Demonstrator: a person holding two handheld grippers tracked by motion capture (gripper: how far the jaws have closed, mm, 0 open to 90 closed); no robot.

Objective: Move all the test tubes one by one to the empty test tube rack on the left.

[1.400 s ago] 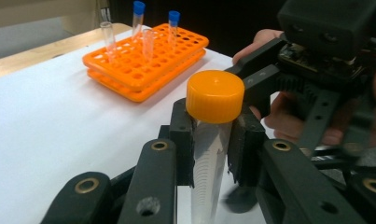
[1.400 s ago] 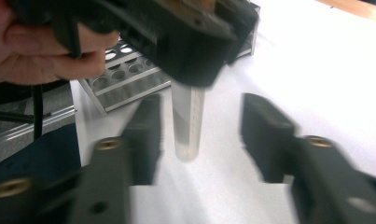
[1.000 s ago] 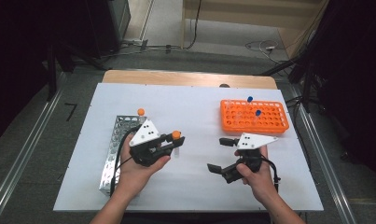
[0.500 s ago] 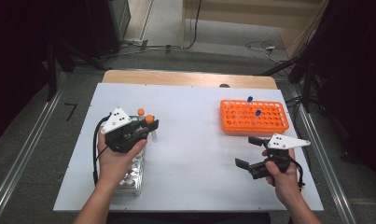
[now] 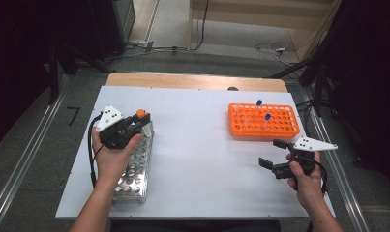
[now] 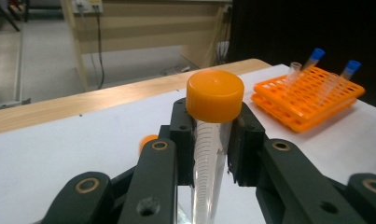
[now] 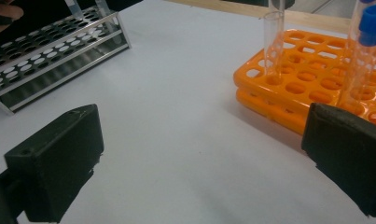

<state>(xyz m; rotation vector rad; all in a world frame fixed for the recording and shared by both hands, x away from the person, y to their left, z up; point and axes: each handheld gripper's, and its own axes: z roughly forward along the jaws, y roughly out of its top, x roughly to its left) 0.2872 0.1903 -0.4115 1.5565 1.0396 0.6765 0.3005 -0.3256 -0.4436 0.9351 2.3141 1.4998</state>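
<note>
My left gripper point(image 5: 136, 123) is shut on a clear graduated tube with an orange cap point(image 5: 141, 114) and hovers over the far end of the metal tube rack point(image 5: 135, 170) at the table's left. In the left gripper view both jaws clamp the tube point(image 6: 208, 154) just under its orange cap point(image 6: 214, 95). My right gripper point(image 5: 272, 153) stands open with nothing between its jaws, near the front right, just in front of the orange rack point(image 5: 279, 126). That rack point(image 7: 311, 88) carries two blue-capped tubes point(image 5: 259, 103) point(image 5: 267, 117) and an uncapped clear tube point(image 7: 273, 42).
The white table top point(image 5: 202, 145) is bare between the two racks. A second orange cap point(image 6: 148, 140) peeks out behind my left jaw. The metal rack point(image 7: 50, 51) has several free holes. A wooden strip point(image 5: 192, 81) runs along the far edge.
The left hand has carried the orange-capped tube leftwards from the table's middle to above the metal rack. The right hand has moved right, its jaws still open.
</note>
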